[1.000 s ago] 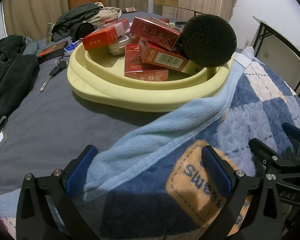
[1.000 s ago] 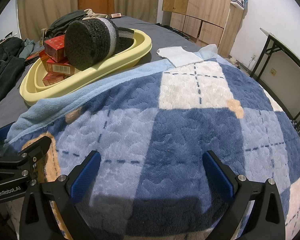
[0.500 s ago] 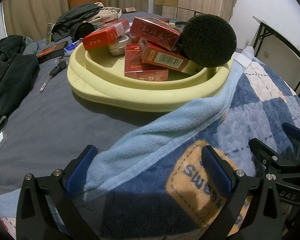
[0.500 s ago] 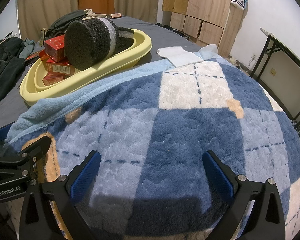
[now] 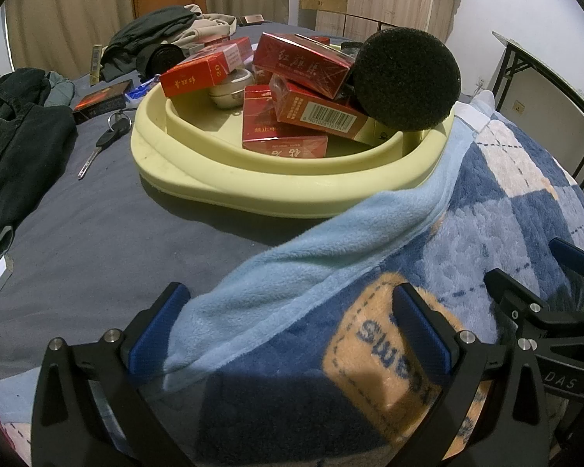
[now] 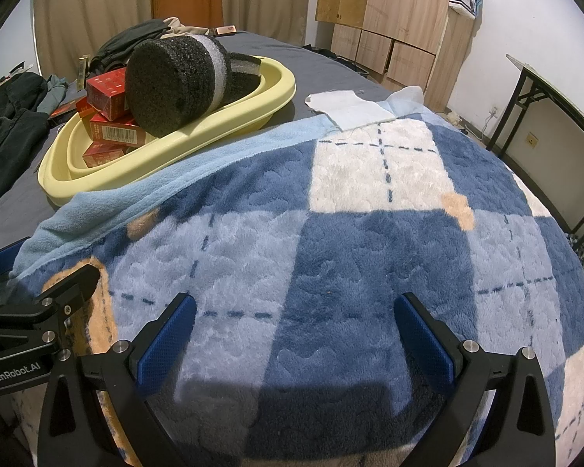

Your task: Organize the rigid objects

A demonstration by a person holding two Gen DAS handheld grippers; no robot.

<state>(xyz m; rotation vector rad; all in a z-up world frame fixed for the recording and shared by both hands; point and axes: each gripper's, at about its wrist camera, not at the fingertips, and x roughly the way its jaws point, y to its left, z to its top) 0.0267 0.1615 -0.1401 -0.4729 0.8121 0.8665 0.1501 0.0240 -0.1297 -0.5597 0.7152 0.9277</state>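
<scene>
Both sets of fingers stand wide apart with nothing between them: the left gripper [image 5: 290, 329] over the pale-blue hem of a checked fleece blanket [image 6: 370, 233], the right gripper [image 6: 294, 334] further onto it. Beyond, on the grey bed [image 5: 97, 225], a pale yellow oval tray [image 5: 253, 186] holds a loose heap of red cartons [image 5: 303, 60], one showing a barcode, and a black foam cylinder [image 6: 171, 85] with a white band lying on its side against the rim. A key [image 5: 101, 144] lies just left of the tray
</scene>
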